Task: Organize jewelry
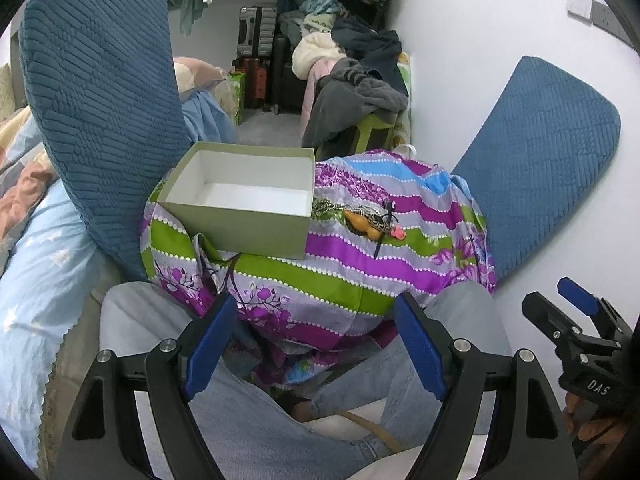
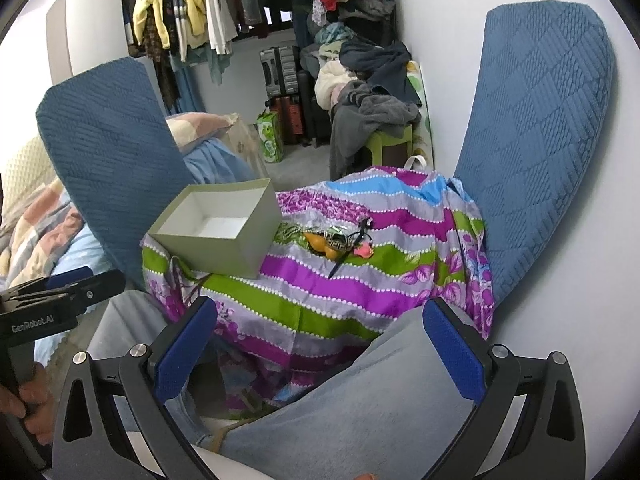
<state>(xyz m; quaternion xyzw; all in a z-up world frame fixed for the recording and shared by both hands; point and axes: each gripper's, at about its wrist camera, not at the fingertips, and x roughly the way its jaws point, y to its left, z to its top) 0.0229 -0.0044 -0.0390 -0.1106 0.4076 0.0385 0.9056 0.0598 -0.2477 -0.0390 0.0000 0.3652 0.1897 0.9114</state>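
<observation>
Nearest to both cameras, the left gripper (image 1: 316, 344) and the right gripper (image 2: 320, 352) hang with fingers wide apart, holding nothing, above the person's knees (image 2: 360, 408). Beyond them, on the striped cloth (image 1: 328, 276), lies a small pile of jewelry (image 1: 370, 220), perhaps with a keychain; single pieces are hard to tell. Just left of it stands 1 empty box (image 1: 244, 216), between 2 blue cushions (image 1: 104, 112).
</observation>
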